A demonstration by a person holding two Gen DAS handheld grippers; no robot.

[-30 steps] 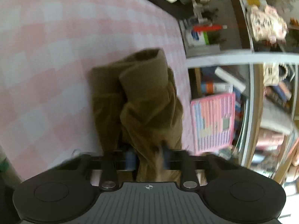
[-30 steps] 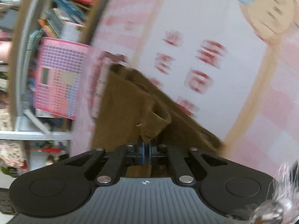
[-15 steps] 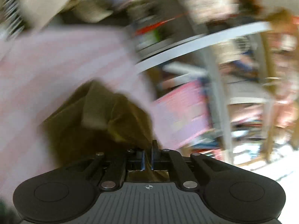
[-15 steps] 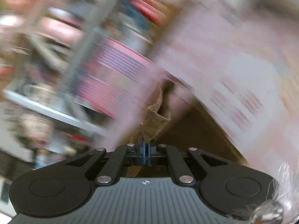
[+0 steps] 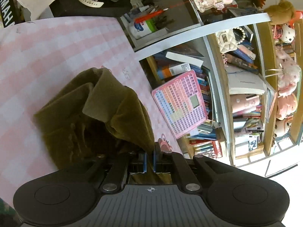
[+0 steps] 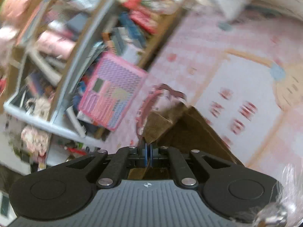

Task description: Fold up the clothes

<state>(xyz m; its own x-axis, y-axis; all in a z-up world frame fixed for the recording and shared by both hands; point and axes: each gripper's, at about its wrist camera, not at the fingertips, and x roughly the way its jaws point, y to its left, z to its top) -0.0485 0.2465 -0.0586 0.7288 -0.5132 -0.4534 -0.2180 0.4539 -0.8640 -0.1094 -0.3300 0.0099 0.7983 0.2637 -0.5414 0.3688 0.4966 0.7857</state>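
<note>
An olive-brown garment (image 5: 90, 117) lies bunched on a pink checked cloth (image 5: 47, 53). My left gripper (image 5: 149, 157) is shut on a raised edge of it, and the cloth drapes down and left from the jaws. In the right wrist view the same garment (image 6: 189, 132) hangs from my right gripper (image 6: 149, 154), which is shut on a folded corner. Both held edges are lifted above the surface. The right wrist view is blurred.
A bookshelf (image 5: 227, 87) full of books and plush toys stands just past the table's right edge. A pink keyboard toy (image 5: 180, 104) leans against it and also shows in the right wrist view (image 6: 111, 92). Dark clutter (image 5: 90, 1) sits beyond the far edge.
Both grippers have lifted and swung with the garment, so the shelf now fills more of each view. The left gripper has closed onto the cloth edge. The right stayed shut on its corner.
</note>
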